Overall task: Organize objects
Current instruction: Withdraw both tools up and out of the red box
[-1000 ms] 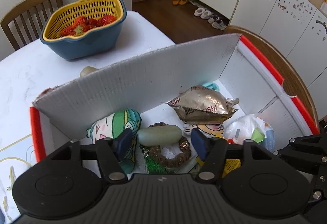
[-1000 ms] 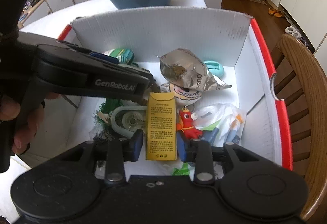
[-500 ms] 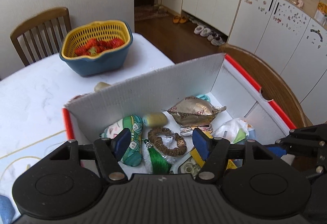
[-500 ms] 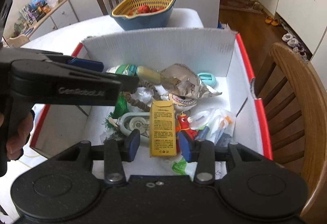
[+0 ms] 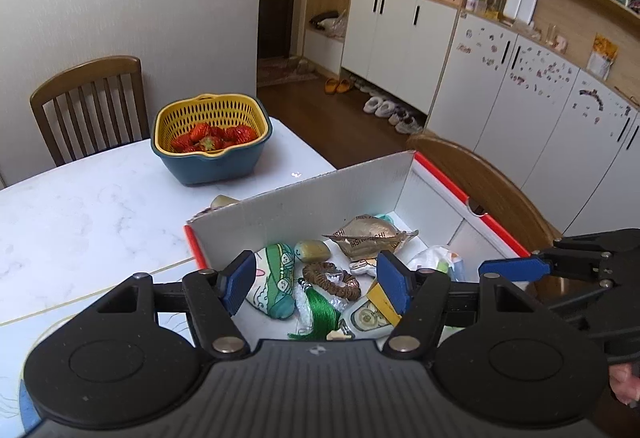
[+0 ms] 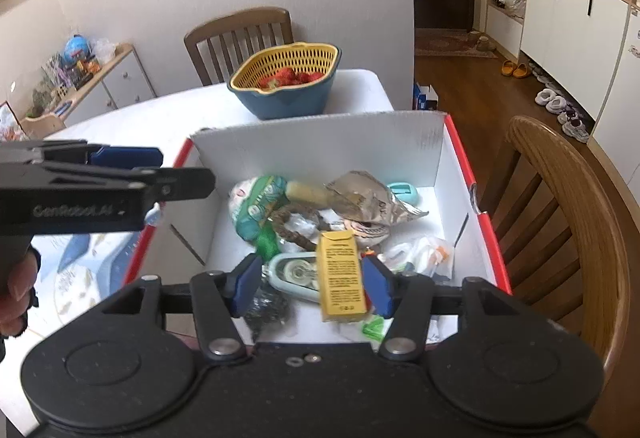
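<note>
A white cardboard box with red rims (image 5: 320, 198) (image 6: 320, 134) stands on the table and holds several items: a green patterned pouch (image 5: 276, 278), a greenish oval piece (image 5: 314, 250), a brown bead bracelet (image 5: 330, 278), a crumpled foil packet (image 5: 368, 236), a yellow carton (image 6: 340, 274) and a tape dispenser (image 6: 296, 272). My left gripper (image 5: 316, 280) is open and empty, above the box's near side. My right gripper (image 6: 312, 278) is open and empty, above the box's near edge; the yellow carton lies below, between its fingers.
A blue bowl with a yellow strainer of strawberries (image 5: 210, 144) (image 6: 286, 78) stands on the white table (image 5: 80, 206) beyond the box. Wooden chairs stand behind the table (image 5: 90, 98) and right of the box (image 6: 560, 206). White cabinets line the right.
Both grippers have risen and pulled back from the box. The left one let go of the greenish oval piece, which now lies in the box. The right gripper's jaws have opened wider.
</note>
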